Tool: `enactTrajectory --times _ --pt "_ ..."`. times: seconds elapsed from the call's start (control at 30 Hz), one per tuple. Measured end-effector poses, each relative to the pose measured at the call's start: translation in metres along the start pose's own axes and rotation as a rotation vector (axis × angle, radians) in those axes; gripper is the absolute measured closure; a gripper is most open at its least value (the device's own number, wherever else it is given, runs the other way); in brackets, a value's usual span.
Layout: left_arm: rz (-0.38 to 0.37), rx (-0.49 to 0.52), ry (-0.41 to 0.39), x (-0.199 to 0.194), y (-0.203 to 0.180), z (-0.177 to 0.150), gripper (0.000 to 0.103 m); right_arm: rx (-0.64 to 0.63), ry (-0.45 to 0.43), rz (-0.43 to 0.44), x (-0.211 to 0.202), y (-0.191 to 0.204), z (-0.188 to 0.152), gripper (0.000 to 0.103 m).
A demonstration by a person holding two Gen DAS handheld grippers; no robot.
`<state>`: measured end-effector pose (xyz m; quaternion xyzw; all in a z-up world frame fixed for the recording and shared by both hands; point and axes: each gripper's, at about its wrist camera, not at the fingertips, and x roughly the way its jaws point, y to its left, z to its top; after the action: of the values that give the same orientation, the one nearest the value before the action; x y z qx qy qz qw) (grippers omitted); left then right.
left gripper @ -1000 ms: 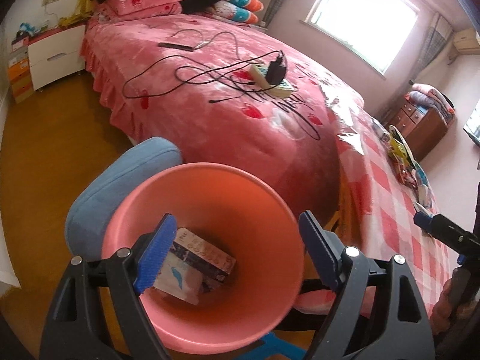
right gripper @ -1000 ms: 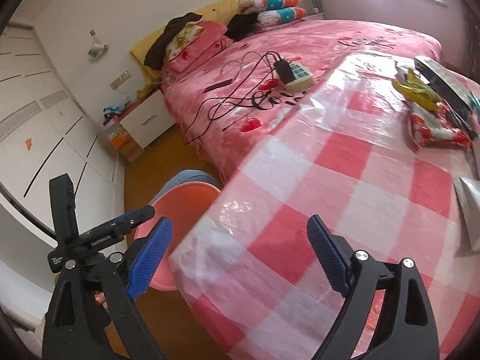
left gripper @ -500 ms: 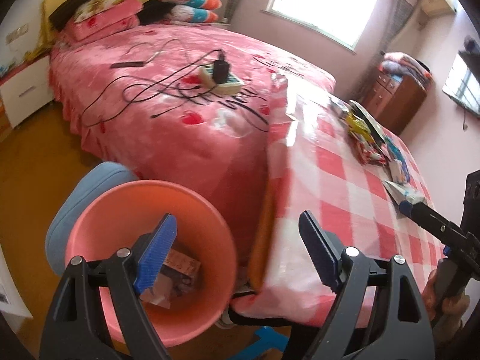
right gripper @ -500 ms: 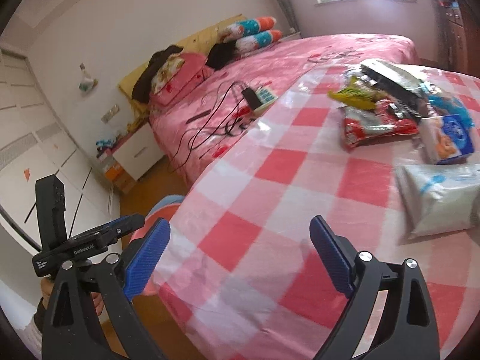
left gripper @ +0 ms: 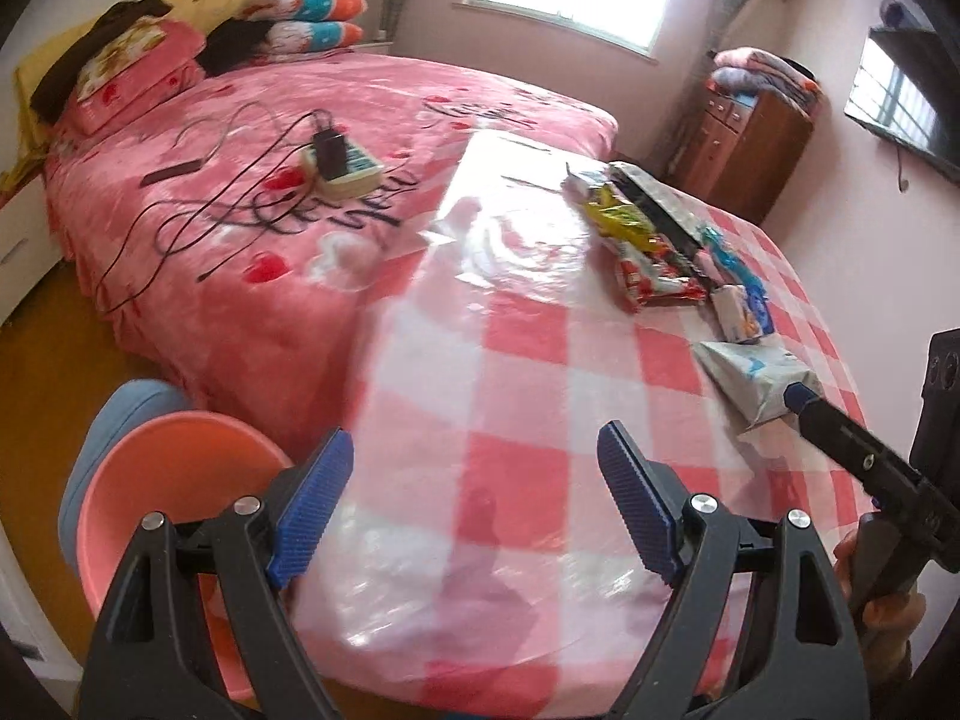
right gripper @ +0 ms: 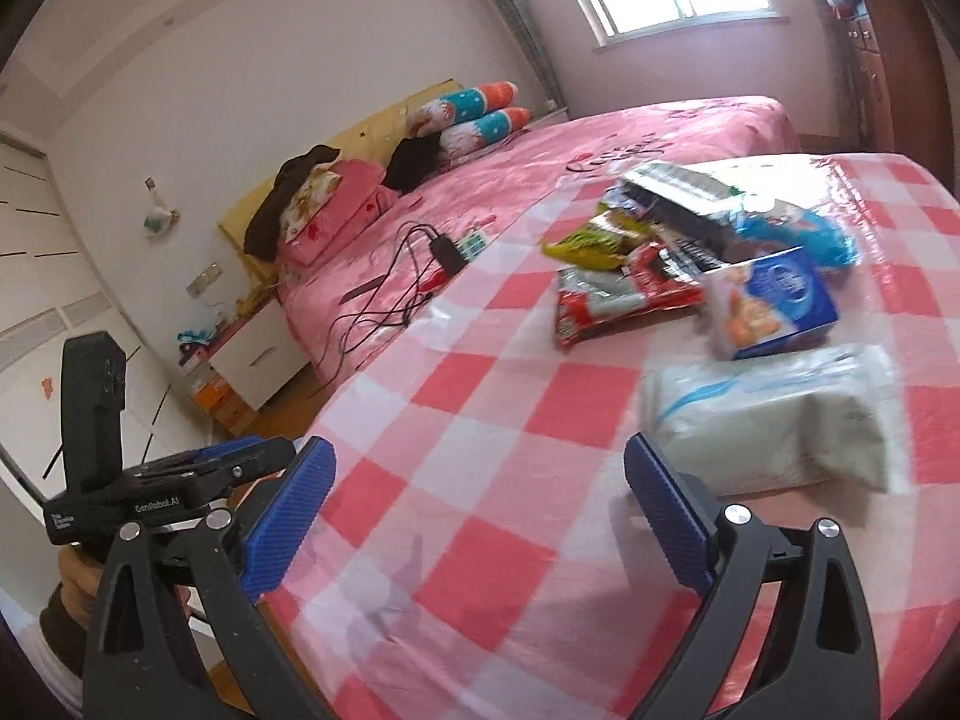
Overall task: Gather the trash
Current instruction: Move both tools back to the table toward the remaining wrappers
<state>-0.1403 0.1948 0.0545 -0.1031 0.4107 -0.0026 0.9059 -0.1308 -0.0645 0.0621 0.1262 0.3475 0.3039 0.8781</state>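
Stood beside pink bed (left gripper: 312, 138), checked round table (left gripper: 540, 372), pink bin (left gripper: 150, 480) low at its left edge, trash wrappers (right gripper: 690, 264) heaped far right, left gripper (left gripper: 474, 504) gaped empty, right gripper (right gripper: 474, 510) just widened, nothing between.

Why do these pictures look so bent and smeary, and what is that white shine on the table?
Both views are fisheye, so walls and edges curve. Left wrist view: window light glares off the clear cover on the checked tablecloth. Right wrist view: motion blur smears the blue-and-white box and the white tissue pack; the corners go dark.
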Motion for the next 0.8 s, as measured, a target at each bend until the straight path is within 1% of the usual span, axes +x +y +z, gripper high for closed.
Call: enactTrajectory --times 0.17,0.33,0.4,0.5,0.63,0.73,0.8 --pt "-0.015 0.063 -0.016 0.009 -0.033 0.023 0.019 0.014 0.001 -0.013 -0.004 -0.017 0.003 0.007" --pt "-0.049 0.152 -0.044 0.025 -0.074 0.058 0.019 0.077 -0.01 -0.002 -0.011 -0.039 0.012 0.007" --pt "-0.06 0.188 -0.052 0.034 -0.089 0.072 0.019 0.097 -0.02 -0.011 -0.016 -0.05 0.017 0.007" --pt "-0.074 0.223 -0.035 0.054 -0.11 0.091 0.019 0.117 -0.038 -0.056 -0.02 -0.067 0.024 0.007" --pt "-0.077 0.259 -0.013 0.086 -0.132 0.112 0.019 0.175 -0.056 -0.071 -0.024 -0.092 0.035 0.007" --pt "-0.082 0.271 0.028 0.113 -0.139 0.126 0.019 0.205 -0.06 -0.093 -0.025 -0.107 0.046 0.007" --pt "-0.066 0.285 0.045 0.128 -0.142 0.132 0.019 0.223 -0.06 -0.108 -0.025 -0.116 0.053 0.007"
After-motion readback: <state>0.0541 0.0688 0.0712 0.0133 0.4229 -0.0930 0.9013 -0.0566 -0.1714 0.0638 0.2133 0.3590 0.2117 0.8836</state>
